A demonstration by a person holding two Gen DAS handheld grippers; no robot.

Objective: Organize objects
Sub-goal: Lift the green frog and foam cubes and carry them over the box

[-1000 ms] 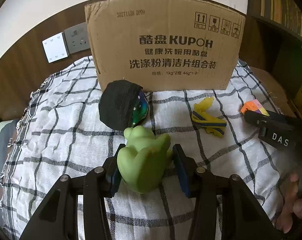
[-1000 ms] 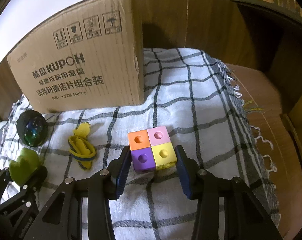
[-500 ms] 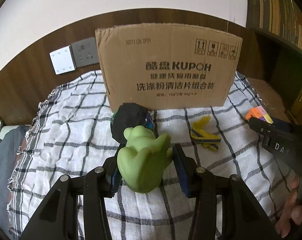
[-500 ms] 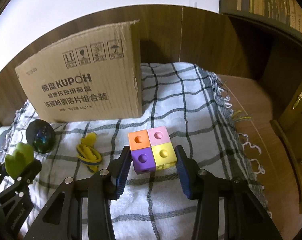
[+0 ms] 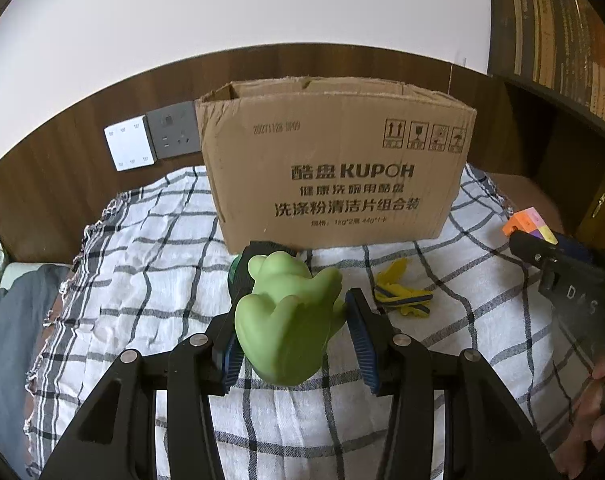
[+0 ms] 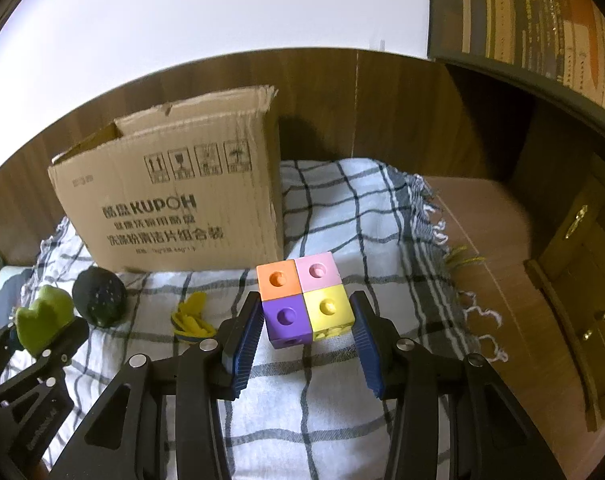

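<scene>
My left gripper (image 5: 292, 332) is shut on a green rubber frog (image 5: 288, 320) and holds it above the checked cloth (image 5: 150, 264). My right gripper (image 6: 306, 328) is shut on a four-colour block cube (image 6: 304, 300) of orange, pink, purple and yellow, also lifted off the cloth. An open cardboard box (image 5: 334, 172) stands at the back against the wooden wall; it also shows in the right wrist view (image 6: 174, 204). A dark ball (image 6: 99, 296) and a yellow-and-blue strap (image 5: 402, 292) lie on the cloth in front of the box.
A white switch plate (image 5: 128, 144) and grey socket (image 5: 174, 130) sit on the wall left of the box. A wooden cabinet (image 6: 582, 280) stands to the right. Grey bedding (image 5: 10, 312) lies at the left edge.
Both grippers have risen with their objects, and the box's open top has come into view. The ball and strap have stayed on the cloth.
</scene>
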